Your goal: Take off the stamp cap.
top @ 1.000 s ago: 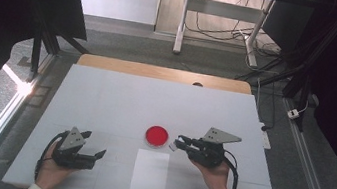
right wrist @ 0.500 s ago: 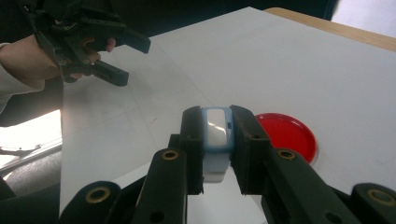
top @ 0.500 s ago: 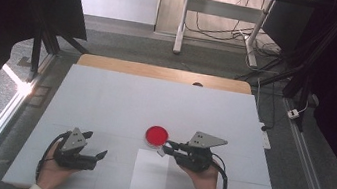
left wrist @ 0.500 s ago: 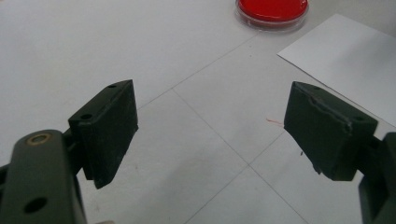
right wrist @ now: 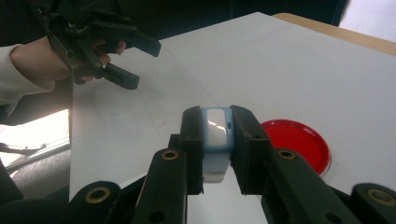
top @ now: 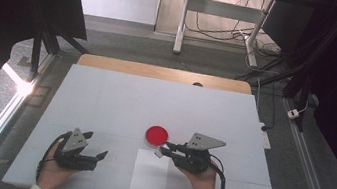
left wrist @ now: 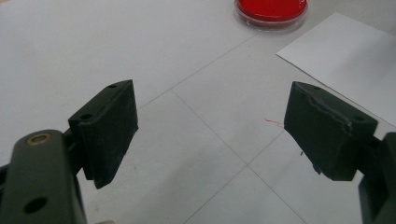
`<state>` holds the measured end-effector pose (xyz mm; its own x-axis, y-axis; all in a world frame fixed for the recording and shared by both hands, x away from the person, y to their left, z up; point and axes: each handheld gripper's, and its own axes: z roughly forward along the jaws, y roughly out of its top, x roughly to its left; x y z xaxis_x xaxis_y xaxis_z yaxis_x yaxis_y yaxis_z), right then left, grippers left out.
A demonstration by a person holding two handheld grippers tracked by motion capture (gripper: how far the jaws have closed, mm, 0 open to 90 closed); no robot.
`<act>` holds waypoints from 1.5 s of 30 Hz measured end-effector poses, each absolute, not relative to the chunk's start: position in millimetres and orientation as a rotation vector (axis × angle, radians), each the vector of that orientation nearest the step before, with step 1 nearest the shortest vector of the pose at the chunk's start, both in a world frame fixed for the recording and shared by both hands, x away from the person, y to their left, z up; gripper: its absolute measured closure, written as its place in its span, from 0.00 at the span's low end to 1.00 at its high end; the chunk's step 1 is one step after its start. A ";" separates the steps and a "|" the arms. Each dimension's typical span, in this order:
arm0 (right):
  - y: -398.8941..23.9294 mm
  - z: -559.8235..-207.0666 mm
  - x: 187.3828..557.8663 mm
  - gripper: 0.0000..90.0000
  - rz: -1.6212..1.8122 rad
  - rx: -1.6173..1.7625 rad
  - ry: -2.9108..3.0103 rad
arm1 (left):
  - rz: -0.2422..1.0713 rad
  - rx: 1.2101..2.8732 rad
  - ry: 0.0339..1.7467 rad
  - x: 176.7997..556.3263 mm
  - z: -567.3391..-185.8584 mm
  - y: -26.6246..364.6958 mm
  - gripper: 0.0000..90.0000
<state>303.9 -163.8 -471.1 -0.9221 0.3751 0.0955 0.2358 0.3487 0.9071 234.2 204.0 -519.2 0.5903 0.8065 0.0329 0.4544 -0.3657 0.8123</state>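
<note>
While clamping a small pale-blue block point(right wrist: 216, 135) at lower centre, the right gripper point(right wrist: 217, 140) is hovering beside the red dish point(right wrist: 295, 143), seemingly for placement; the left gripper point(left wrist: 210, 128) is resting open.

Right gripper point(top: 164, 150), clamped on small blue-white block point(right wrist: 215, 133), shifted left and toward near table edge, dropped slightly; tip now over top right corner of paper sheet point(top: 148, 180), just below red dish point(top: 157, 135)
</note>
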 end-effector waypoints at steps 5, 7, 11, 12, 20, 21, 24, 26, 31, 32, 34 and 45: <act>-165.5 -469.8 304.2 0.83 1.634 0.569 2.457 | 0.562 2.001 1.003 233.8 -517.5 204.0 0.20; -165.9 -470.0 304.4 0.83 1.634 0.577 2.457 | 0.560 1.996 1.003 233.4 -517.0 203.9 0.20; -165.2 -470.3 303.8 0.83 1.637 0.579 2.453 | 0.559 1.981 1.001 233.1 -514.4 203.0 0.20; -165.2 -470.2 303.7 0.83 1.639 0.577 2.453 | 0.559 1.978 0.999 233.1 -513.8 202.5 0.20; -167.9 -469.2 305.0 0.83 1.656 0.582 2.445 | 0.537 1.957 0.992 237.3 -509.0 196.5 0.20; -168.6 -469.0 304.9 0.83 1.662 0.579 2.434 | 0.535 1.956 0.991 237.8 -507.8 195.6 0.20; -170.9 -468.1 305.0 0.83 1.667 0.580 2.423 | 0.531 1.944 0.987 239.7 -504.6 192.0 0.20; -172.6 -467.8 305.2 0.83 1.673 0.586 2.420 | 0.532 1.941 0.985 240.6 -502.9 188.6 0.20; -173.3 -467.6 304.8 0.83 1.673 0.589 2.417 | 0.530 1.950 0.962 242.5 -498.9 180.0 0.20; -173.0 -467.7 304.6 0.83 1.675 0.588 2.416 | 0.532 1.949 0.960 243.0 -497.5 178.5 0.20; -172.9 -467.5 304.6 0.83 1.678 0.584 2.420 | 0.530 1.939 0.955 244.3 -494.2 176.2 0.20; -173.2 -468.4 305.6 0.83 1.684 0.615 2.410 | 0.504 1.949 0.955 248.9 -488.1 162.3 0.21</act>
<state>305.6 -173.2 -468.4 -0.9070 0.4041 0.1184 0.2501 0.2908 0.9235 248.9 162.3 -488.1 0.6215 0.7832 -0.0204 0.4249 -0.3150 0.8487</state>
